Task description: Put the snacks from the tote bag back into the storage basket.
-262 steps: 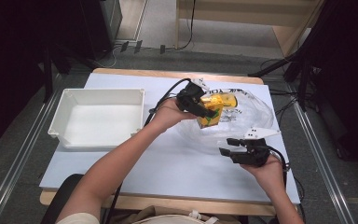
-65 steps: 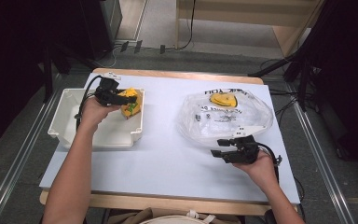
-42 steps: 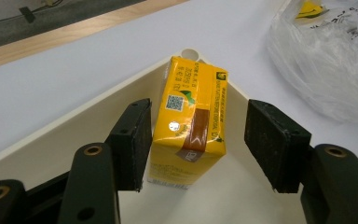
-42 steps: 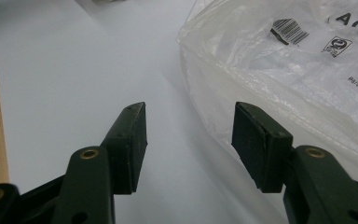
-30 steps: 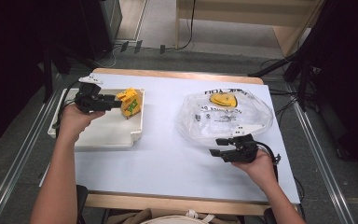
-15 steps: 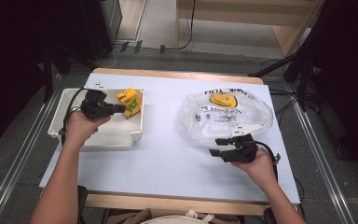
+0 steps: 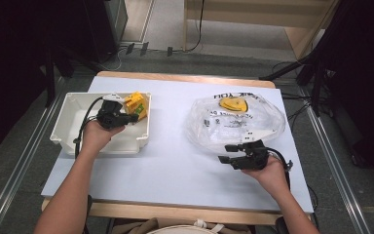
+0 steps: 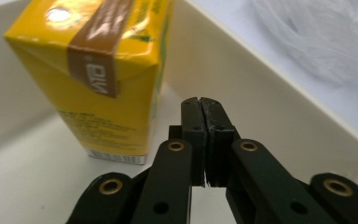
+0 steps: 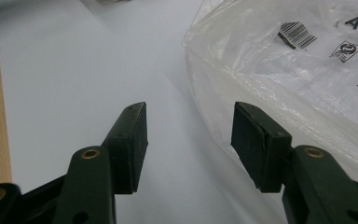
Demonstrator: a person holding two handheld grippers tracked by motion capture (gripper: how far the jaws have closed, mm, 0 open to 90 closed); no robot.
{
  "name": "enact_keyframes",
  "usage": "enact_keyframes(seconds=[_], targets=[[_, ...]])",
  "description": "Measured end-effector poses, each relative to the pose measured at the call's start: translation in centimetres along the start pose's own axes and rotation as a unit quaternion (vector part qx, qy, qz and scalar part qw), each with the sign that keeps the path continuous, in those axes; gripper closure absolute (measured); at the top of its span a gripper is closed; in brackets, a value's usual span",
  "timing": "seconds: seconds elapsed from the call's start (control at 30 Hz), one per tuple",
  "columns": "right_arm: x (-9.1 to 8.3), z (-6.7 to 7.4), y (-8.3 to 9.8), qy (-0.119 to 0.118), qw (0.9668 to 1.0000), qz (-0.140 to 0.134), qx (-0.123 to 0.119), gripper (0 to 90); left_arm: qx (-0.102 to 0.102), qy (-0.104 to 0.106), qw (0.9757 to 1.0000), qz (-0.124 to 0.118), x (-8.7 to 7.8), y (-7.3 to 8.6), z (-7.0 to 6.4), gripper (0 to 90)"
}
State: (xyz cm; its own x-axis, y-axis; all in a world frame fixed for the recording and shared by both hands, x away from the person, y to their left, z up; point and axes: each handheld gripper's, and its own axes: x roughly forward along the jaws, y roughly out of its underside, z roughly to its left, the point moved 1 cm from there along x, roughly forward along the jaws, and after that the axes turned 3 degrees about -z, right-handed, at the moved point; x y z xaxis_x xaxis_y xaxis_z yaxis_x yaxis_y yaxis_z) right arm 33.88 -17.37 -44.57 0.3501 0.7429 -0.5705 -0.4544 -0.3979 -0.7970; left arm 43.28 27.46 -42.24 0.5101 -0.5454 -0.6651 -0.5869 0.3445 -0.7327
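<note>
Yellow carton (image 8: 107,74) stands in white bin (image 7: 73,122), just beside left claw (image 8: 199,105); claw clenched, empty.

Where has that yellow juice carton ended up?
In the high view, the yellow carton stands in the white bin's far right corner, at the table's left side, just beyond the left hand-held gripper.

A yellow drink carton (image 8: 107,74) with a brown band across its folded top stands upright in the far right corner of the white tray (image 7: 73,141). A clear, crumpled plastic bag (image 7: 236,122) with black print lies well apart on the tabletop (image 7: 175,165).
</note>
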Motion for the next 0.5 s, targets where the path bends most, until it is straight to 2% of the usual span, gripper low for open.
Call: enact_keyframes(seconds=[0.03, 0.07, 0.2, 0.27, 0.5], targets=[[0.0, 0.0, 0.0, 0.0, 1.0, 0.0, 0.0, 46.6, -0.003, 0.0, 1.0, 0.003, 0.1, 0.1, 0.2, 88.9], [0.0, 0.0, 0.0, 0.0, 1.0, 0.0, 0.0, 46.6, -0.004, -0.01, 0.9999, 0.006, 0.3, 0.2, 0.4, 88.8], [0.0, 0.0, 0.0, 0.001, 1.0, 0.001, -0.001, 46.6, -0.009, -0.005, 0.9998, 0.018, 0.7, 0.4, 0.8, 89.0], [0.0, 0.0, 0.0, 0.001, 1.0, 0.001, -0.001, 46.6, -0.006, -0.01, 0.9997, 0.023, 0.8, 0.5, 0.8, 89.8], [0.0, 0.0, 0.0, 0.001, 1.0, 0.001, -0.001, 46.6, -0.016, -0.018, 0.9995, 0.019, 0.8, 0.5, 1.3, 89.8]])
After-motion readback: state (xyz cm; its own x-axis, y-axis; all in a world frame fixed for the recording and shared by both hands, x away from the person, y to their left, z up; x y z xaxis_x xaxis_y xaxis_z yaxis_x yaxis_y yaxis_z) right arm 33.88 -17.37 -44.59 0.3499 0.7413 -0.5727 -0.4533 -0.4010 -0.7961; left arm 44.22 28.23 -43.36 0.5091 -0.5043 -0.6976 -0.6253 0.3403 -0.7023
